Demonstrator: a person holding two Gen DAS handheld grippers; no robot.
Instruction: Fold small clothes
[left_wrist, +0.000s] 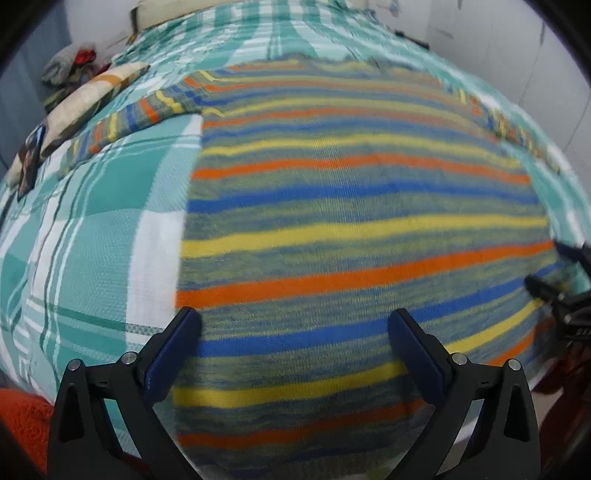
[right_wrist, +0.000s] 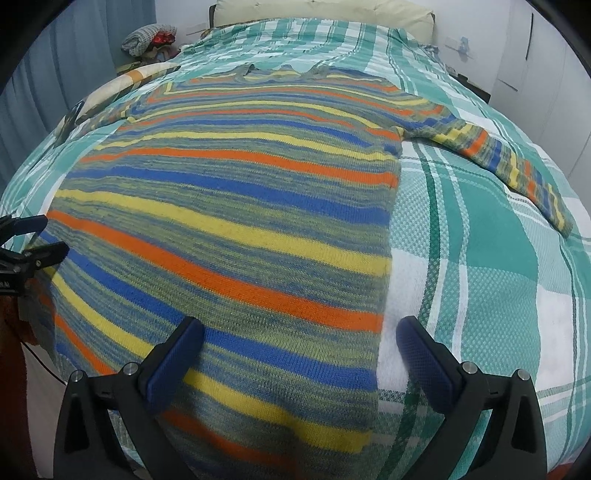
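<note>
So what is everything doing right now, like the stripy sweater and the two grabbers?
Striped sweater: spread flat on the bed, not folded yet, both sleeves stretched out to the sides.
Left gripper: open, fingers apart over the sweater's lower left edge, holding nothing.
Right gripper: open, fingers straddling the sweater's right edge, holding nothing.
Checked bedspread: lying smooth under the sweater.
Pillow: at the head of the bed.

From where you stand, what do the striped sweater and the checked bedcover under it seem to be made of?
Striped sweater: looks like knitted yarn, matte and slightly fuzzy; fine rows of knit stitches show along the stripes. Wool or acrylic, I cannot tell.
Checked bedcover: looks like woven cotton-type cloth, matte; a small raised waffle-like weave shows in the teal and white squares.
</note>
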